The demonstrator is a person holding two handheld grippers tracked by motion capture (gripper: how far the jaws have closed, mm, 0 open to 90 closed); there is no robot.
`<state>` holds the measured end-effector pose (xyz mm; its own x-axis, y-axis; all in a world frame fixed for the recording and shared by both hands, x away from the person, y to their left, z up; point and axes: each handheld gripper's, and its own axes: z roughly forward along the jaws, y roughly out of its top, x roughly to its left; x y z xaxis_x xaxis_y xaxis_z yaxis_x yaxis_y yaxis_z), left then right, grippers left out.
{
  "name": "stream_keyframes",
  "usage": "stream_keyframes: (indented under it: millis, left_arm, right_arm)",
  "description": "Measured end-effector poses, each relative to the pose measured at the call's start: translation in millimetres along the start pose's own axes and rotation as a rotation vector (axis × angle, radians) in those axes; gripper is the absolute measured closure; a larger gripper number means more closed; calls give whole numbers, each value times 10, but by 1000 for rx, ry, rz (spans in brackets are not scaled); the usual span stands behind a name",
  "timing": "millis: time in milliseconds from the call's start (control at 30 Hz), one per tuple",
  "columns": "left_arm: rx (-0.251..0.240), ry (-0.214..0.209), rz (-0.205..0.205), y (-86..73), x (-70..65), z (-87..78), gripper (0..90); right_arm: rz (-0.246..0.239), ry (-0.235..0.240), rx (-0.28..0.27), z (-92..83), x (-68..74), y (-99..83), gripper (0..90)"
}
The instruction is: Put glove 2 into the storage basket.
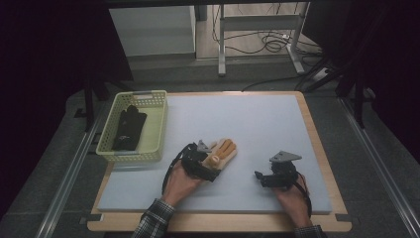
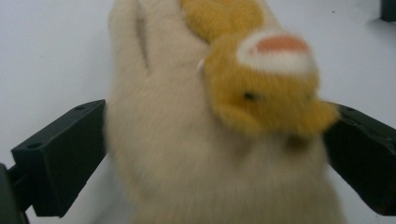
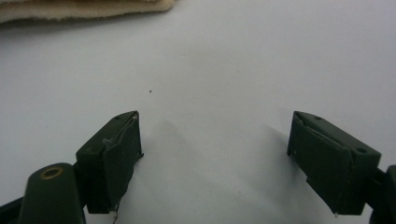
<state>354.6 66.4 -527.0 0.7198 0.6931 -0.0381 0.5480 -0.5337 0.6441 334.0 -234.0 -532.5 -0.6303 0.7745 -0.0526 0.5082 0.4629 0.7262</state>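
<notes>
I have left gripper (image 1: 210, 167) clamped across cuff end of plush glove (image 1: 224, 152), likely for carrying to basket (image 1: 156, 130), where black glove (image 1: 129, 128) already lies. Plush glove on worktop (image 1: 257, 124), long axis diagonal, fingers pointing away toward far right. Right gripper (image 1: 259, 177) spread wide, empty, parked clear.

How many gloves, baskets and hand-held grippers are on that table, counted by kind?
Gloves: 2, a cream and orange glove and a black glove
Baskets: 1, the yellow-green basket
Grippers: 2, the left gripper and the right gripper
Total: 5
</notes>
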Motion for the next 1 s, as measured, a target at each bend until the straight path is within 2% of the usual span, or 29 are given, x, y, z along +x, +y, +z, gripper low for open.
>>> stream_keyframes:
  millis: [167, 233, 267, 367, 633, 733, 833, 1000]
  left_arm:
    - [52, 42, 13, 66, -29, 145, 0]
    - [48, 30, 3, 57, -24, 135, 6]
    - [42, 10, -8, 47, -21, 122, 58]
    - [38, 4, -5, 35, -16, 84, 153]
    - [55, -4, -8, 40, 14, 2, 499]
    - [56, -10, -10, 43, 10, -10, 563]
    - [51, -32, -29, 42, 46, -29, 600]
    - [41, -8, -66, 77, 152, -132, 612]
  right_arm:
    - [0, -1, 0, 0, 2, 0, 171]
    - [1, 0, 0, -1, 2, 0, 171]
    - [1, -1, 0, -1, 2, -1, 171]
    - [1, -1, 0, -1, 3, -1, 171]
    - [0, -1, 0, -1, 4, -1, 171]
    - [0, -2, 0, -1, 4, -1, 171]
    - [-1, -2, 0, -1, 5, -1, 171]
    - [0, -2, 1, -1, 4, -1, 171]
